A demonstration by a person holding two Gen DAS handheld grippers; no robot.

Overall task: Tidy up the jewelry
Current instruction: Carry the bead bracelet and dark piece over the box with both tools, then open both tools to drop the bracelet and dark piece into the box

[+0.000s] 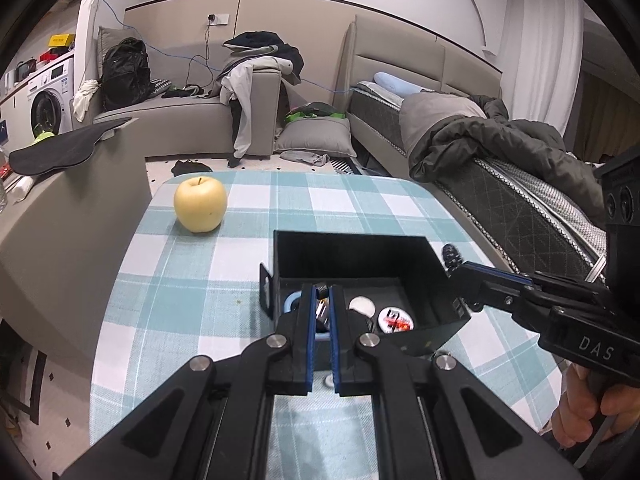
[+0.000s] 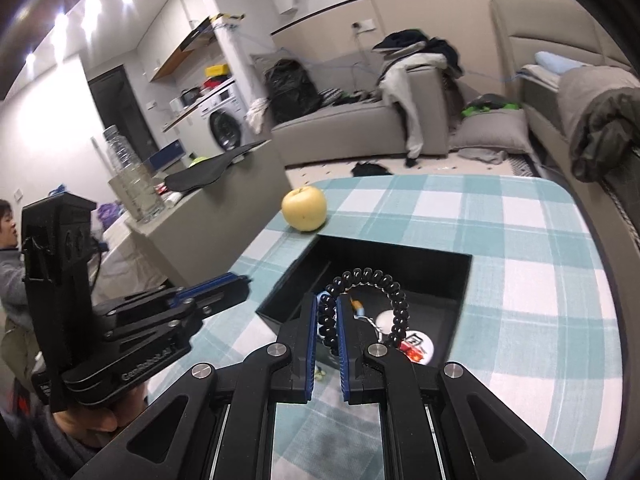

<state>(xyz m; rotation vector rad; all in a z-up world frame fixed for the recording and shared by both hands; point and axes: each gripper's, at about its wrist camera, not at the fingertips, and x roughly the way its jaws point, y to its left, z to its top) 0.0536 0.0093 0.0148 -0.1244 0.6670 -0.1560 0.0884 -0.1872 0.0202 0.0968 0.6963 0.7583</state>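
Note:
An open black jewelry box (image 1: 352,256) (image 2: 456,276) sits on the checked tablecloth, holding a white round piece (image 1: 362,305) (image 2: 386,319), a red-and-white badge (image 1: 396,319) (image 2: 416,346) and a blue ring (image 1: 289,303). My left gripper (image 1: 321,292) is shut on a small dark item over the box's near left corner; what it is stays unclear. My right gripper (image 2: 328,304) is shut on a black bead bracelet (image 2: 396,300), which hangs over the box; it also shows in the left wrist view (image 1: 452,258) at the box's right wall.
A yellow apple (image 1: 200,204) (image 2: 304,208) stands on the table (image 1: 248,272) beyond the box to the left. A grey sofa, a bed with dark bedding and a washing machine lie beyond. A side counter with a plastic bottle (image 2: 128,172) stands left.

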